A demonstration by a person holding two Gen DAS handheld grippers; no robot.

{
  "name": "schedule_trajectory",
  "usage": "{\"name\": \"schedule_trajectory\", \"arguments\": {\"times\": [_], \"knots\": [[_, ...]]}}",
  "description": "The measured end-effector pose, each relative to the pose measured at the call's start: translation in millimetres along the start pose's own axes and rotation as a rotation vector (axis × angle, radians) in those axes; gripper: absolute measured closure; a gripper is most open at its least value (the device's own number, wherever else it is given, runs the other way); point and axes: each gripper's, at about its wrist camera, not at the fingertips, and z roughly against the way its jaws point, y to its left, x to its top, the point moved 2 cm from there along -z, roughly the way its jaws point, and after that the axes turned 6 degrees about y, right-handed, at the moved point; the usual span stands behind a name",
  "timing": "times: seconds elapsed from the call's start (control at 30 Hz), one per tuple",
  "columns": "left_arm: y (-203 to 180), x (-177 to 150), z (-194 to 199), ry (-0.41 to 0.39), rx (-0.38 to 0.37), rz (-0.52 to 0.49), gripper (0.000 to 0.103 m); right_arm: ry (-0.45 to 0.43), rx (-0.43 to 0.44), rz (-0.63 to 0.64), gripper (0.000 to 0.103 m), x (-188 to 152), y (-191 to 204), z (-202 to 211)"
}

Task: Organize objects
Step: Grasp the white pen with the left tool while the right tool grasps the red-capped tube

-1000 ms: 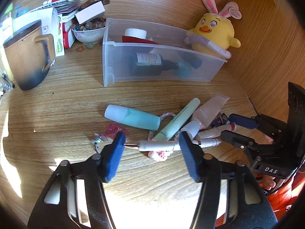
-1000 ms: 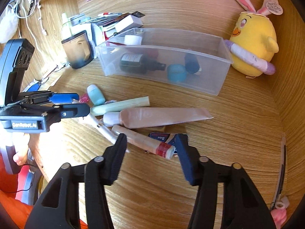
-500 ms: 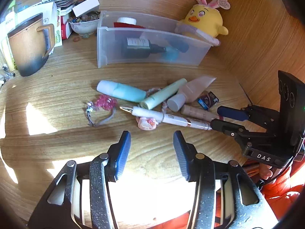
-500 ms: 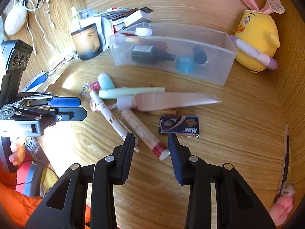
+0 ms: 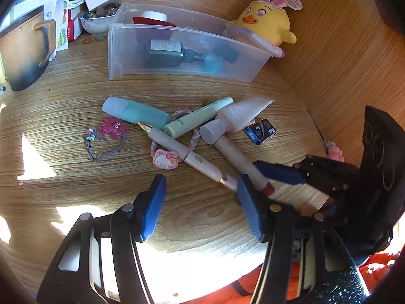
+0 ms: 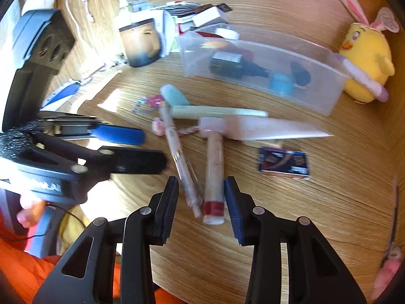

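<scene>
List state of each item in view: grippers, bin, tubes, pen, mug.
left gripper: open, jaws just widened, nothing between them
right gripper: open, astride red-capped tube, pads not touching
red-capped tube: lying flat on desk
clear bin: lidless, upright, partly filled
pink pen: lying flat, capped
large pink tube: lying flat, capped
mug: upright

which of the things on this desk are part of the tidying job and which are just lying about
Job:
clear bin
teal bottle
green tube
pink tube
pen
red-capped tube
small card box

Lying about:
mug
plush chick
bowl of beads
</scene>
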Motion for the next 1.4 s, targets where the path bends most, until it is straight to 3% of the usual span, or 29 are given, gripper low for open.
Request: {"name": "schedule_trajectory", "arguments": {"times": [0.17, 0.47, 0.67, 0.8, 0.9, 1.17, 1.27, 1.4], "knots": [[0, 7, -3, -0.015, 0.019, 0.031, 0.044, -0.001, -0.015, 0.036, 0.068, 2, 13, -4], [-2, 7, -6, -0.051, 0.113, -0.024, 0.048, 0.002, -0.012, -0.073, 0.067, -8, -23, 14], [6, 3, -2, -0.058, 0.158, -0.033, 0.05, -0.016, -0.011, -0.072, 0.067, -1, -28, 16], [14, 1, 3, -0.045, 0.117, -0.002, 0.05, -0.044, -0.03, -0.057, 0.067, 8, -29, 21], [14, -2, 6, -0.029, 0.07, 0.007, 0.05, -0.013, -0.065, -0.034, 0.067, 10, -28, 13], [2, -6, 4, -0.02, 0.033, 0.015, 0.05, 0.021, -0.083, 0.033, 0.063, 8, -9, -4], [-2, -5, 1, -0.028, 0.045, 0.018, 0.05, 0.02, -0.06, 0.043, 0.062, 7, -1, -4], [-11, -2, -5, -0.056, 0.131, -0.006, 0.052, 0.014, -0.072, 0.04, 0.062, 5, 2, -4]]}}
